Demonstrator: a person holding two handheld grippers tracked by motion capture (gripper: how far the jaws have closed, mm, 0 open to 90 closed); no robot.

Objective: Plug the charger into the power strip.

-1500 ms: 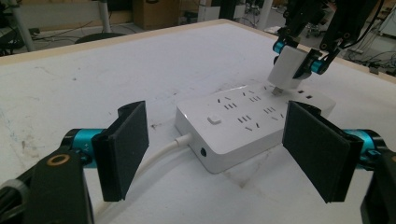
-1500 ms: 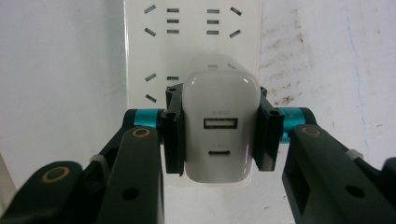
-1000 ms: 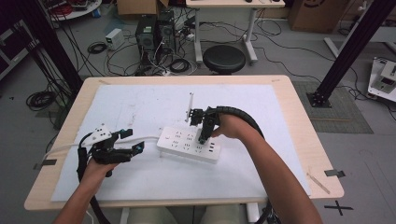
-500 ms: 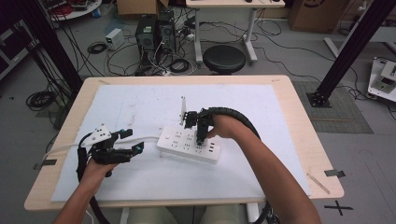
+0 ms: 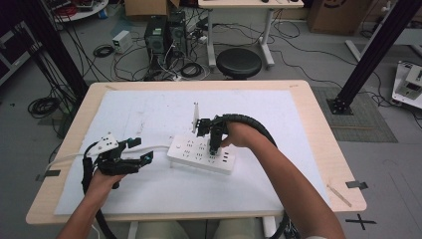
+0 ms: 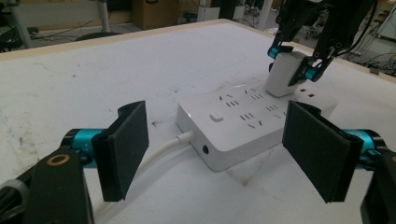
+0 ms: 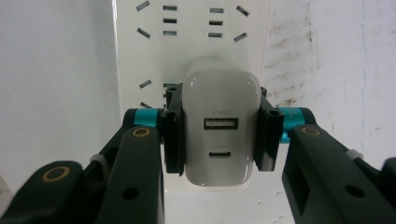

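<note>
My right gripper (image 7: pixel 218 135) clamped on white plastic USB charger (image 7: pixel 219 126), seated on white rectangular power strip (image 5: pixel 200 154) mid-tabletop (image 5: pixel 318 139) | my left gripper (image 6: pixel 215 154) jaws apart, empty, facing strip's white cord (image 6: pixel 159 151) | approach unobstructed.

White sheet (image 5: pixel 149 189) open in front of and behind the power strip (image 5: pixel 191 152); strip's cord (image 5: pixel 149 148) crosses the left approach beside the left gripper (image 5: pixel 144 152), and the charger (image 6: pixel 285 74), clamped by the right gripper (image 5: pixel 214 149), blocks the strip's right sockets.

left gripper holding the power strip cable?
No. The left gripper has its black fingers wide apart, and the white power strip's cable lies untouched between them.
</note>
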